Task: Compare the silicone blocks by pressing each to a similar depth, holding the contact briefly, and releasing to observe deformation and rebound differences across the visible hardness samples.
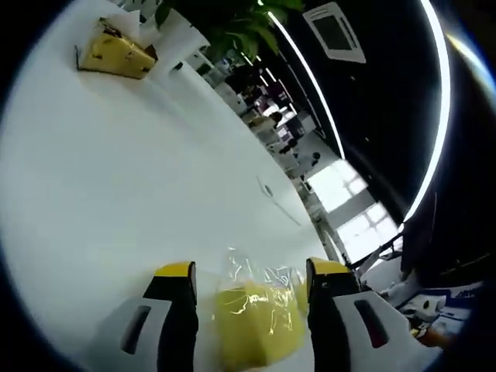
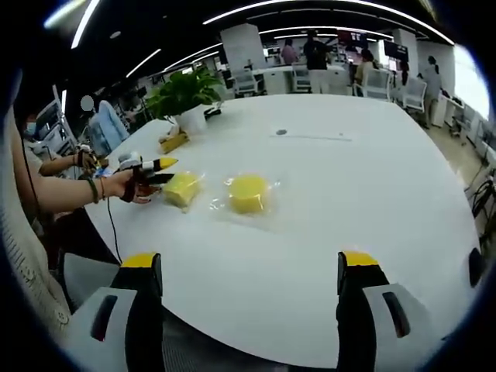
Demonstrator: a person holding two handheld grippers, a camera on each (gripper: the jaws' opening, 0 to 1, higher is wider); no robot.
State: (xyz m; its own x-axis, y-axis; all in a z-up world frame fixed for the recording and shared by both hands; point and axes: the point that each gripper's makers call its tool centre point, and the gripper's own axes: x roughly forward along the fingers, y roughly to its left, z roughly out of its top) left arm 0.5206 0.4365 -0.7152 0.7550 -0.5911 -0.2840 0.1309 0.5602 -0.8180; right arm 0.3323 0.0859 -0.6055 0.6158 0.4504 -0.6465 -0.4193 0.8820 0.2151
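Two yellow silicone blocks in clear wrap lie on the white table (image 2: 325,232). The square block (image 2: 182,188) is on the left and the round block (image 2: 248,194) is just right of it. A hand holds my left gripper (image 2: 161,170) at the square block's left edge. In the left gripper view the left gripper (image 1: 252,270) stands open, its yellow-tipped jaws flanking the wrapped square block (image 1: 256,318), with a small gap on the left side. My right gripper (image 2: 250,263) hangs wide open over the table's near edge, short of both blocks, holding nothing.
A potted plant (image 2: 186,93) and a yellow box (image 2: 174,141) stand behind the blocks; the yellow box (image 1: 116,54) lies far up the table (image 1: 155,178) in the left gripper view. A seated person (image 2: 46,186) is at the left. Office chairs and people are at the back.
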